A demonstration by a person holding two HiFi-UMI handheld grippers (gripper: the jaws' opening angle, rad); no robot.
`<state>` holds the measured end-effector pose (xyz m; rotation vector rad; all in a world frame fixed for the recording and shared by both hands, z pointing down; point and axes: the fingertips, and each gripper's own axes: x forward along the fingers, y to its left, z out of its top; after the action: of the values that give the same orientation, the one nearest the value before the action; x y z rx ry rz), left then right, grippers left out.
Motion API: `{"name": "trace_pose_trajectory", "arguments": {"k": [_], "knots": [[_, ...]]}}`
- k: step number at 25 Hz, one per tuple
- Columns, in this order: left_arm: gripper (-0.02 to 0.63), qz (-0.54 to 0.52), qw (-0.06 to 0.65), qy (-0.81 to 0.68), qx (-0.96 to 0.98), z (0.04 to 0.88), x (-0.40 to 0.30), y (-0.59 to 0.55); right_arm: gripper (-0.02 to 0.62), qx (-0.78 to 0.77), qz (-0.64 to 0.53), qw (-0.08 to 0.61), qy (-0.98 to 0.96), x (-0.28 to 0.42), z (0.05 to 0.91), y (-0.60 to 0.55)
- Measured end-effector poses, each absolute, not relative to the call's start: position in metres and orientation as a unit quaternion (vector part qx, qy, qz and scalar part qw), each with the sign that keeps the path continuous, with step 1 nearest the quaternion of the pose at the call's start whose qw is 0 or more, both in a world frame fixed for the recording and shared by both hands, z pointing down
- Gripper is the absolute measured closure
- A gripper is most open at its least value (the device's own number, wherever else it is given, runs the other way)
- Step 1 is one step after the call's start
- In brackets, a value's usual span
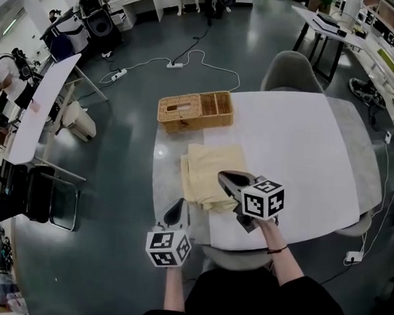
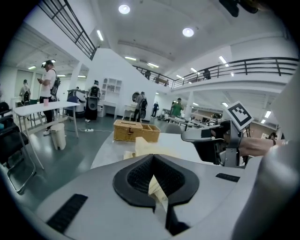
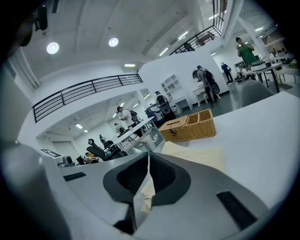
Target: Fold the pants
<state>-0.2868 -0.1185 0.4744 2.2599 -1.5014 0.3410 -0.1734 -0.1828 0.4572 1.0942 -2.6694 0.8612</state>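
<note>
The pants (image 1: 208,174), pale yellow and already doubled into a rough rectangle, lie on the near left part of the white table (image 1: 297,146), just this side of the wicker basket (image 1: 194,110) at the far left edge. Each near corner of the cloth is pinched. The left gripper (image 1: 175,213) has its jaws closed on a thin fold of the fabric at the near left, and its own view shows the gripper (image 2: 158,191) with a sliver of yellow cloth caught between the pads. The right gripper (image 1: 225,179), over the near right of the pile, is likewise clamped tight, and its own view shows the gripper (image 3: 144,190) with a strip of the same cloth hanging between its jaws. The step in hand looks like carrying this near edge over toward the far edge. To do it well, both corners should rise together and level, with the span between them drawn just taut enough not to sag or twist. They should then travel toward the basket without dragging the lower layers along. Both pinches look shallow, so a slow, smooth arc is safer than a jerk. The jaws should part only once the lifted edge lies square on the far edge.
</note>
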Motion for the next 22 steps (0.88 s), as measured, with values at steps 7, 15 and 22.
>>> {"name": "trace_pose_trajectory", "arguments": {"k": [7,15,22], "knots": [[0.598,0.100,0.151,-0.551,0.814,0.443,-0.260,-0.114,0.580,0.392,0.232,0.007,-0.890,-0.109,0.423,-0.163],[0.598,0.075,0.105,-0.572,0.810,0.408,-0.240,-0.097,0.580,0.408,0.190,-0.030,-0.892,-0.055,0.387,-0.141],[0.598,0.058,0.081,-0.590,0.801,0.385,-0.232,-0.084,0.580,0.414,0.167,-0.059,-0.893,-0.024,0.364,-0.126]]}}
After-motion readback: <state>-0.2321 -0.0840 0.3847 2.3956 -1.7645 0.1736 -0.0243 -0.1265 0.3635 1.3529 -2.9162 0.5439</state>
